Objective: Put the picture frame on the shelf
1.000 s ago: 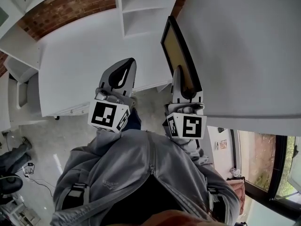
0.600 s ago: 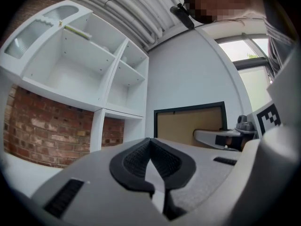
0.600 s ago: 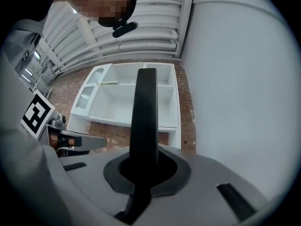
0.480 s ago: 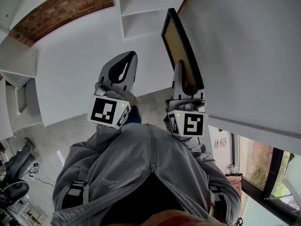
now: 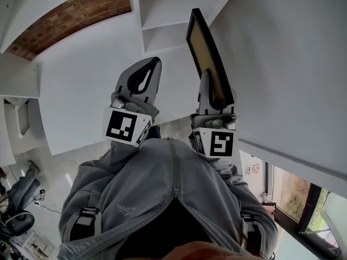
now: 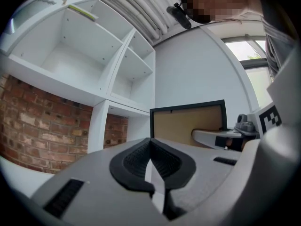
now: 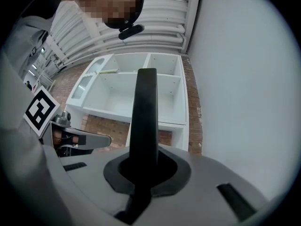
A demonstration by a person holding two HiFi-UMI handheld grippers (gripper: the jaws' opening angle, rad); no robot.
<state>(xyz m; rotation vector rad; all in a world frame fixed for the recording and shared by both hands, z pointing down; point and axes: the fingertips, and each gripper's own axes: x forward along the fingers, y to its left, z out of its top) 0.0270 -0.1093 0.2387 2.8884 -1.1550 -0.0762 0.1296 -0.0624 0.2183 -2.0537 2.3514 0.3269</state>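
Evidently the picture frame [image 5: 208, 56] was clamped by its lower edge in the right gripper [image 5: 205, 84] and held upright, short of the shelf [image 5: 162, 10], so it could be stood there; the left gripper [image 5: 150, 68] was clenched on nothing

The picture frame [image 5: 207, 61] is black with tan backing, the shelf [image 5: 165, 4] white (brick wall [image 5: 81, 12] red-brown).

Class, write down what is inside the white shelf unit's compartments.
The shelf unit compartments look bare, apart from a thin yellowish strip in an upper one. The picture frame edge hides a band down the middle.
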